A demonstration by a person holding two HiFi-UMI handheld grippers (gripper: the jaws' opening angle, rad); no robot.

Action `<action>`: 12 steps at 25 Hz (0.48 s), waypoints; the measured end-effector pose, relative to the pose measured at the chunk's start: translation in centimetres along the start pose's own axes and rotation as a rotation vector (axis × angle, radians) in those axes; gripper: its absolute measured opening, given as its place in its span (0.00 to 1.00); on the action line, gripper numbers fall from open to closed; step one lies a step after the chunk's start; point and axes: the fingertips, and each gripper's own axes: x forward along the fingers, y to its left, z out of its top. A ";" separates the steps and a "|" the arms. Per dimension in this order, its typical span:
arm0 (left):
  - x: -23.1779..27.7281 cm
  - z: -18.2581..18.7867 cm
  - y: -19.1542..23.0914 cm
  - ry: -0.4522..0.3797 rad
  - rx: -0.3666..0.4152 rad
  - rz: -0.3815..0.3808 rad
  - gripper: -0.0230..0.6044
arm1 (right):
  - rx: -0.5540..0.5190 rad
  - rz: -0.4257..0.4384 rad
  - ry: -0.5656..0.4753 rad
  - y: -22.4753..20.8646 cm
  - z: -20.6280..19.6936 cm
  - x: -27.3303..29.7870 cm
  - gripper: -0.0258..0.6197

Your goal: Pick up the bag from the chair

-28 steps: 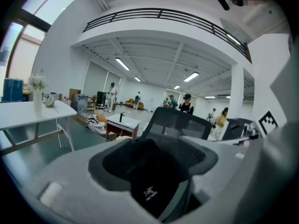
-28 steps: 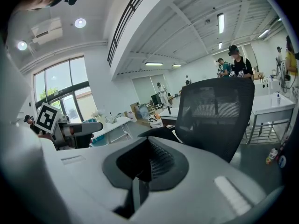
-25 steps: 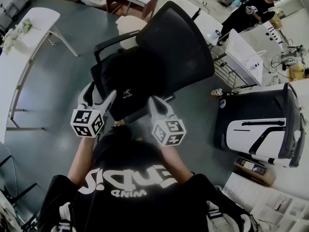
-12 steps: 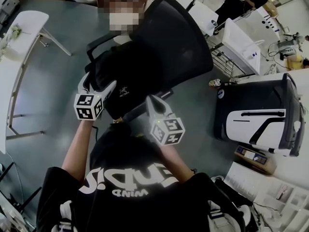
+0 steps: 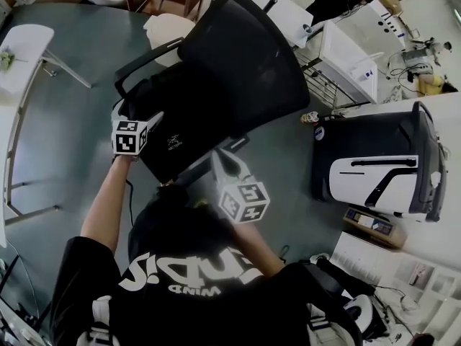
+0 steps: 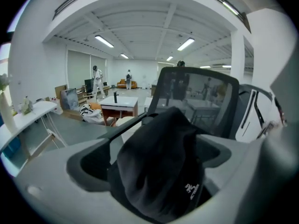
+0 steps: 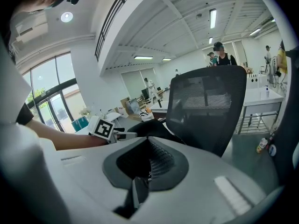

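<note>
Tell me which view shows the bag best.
The left gripper view: the bag fills the middle, close up, with folds and logo clear. The head view shows it from above, dark against the black chair. The right gripper view catches only a small part beside the backrest.

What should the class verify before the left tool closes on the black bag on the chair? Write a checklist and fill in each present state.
1. Bag lies on the chair seat: ok.
2. Left tool open around the bag: ok; its jaws have just been opening and the bag is between them.
3. Firm grip on the bag: not ok, jaws stand apart.
4. Right tool empty: ok, jaws together on nothing.
5. Bag free of the armrest: cannot tell.
</note>
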 end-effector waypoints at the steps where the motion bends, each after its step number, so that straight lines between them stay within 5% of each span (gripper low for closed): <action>1: 0.9 -0.3 0.4 0.019 0.008 0.000 0.96 | 0.004 -0.004 0.002 -0.1 0.0 0.2 0.04; 12: 7.6 -3.2 1.0 0.139 0.022 -0.062 0.98 | 0.044 -0.065 0.031 -2.4 -0.5 2.0 0.04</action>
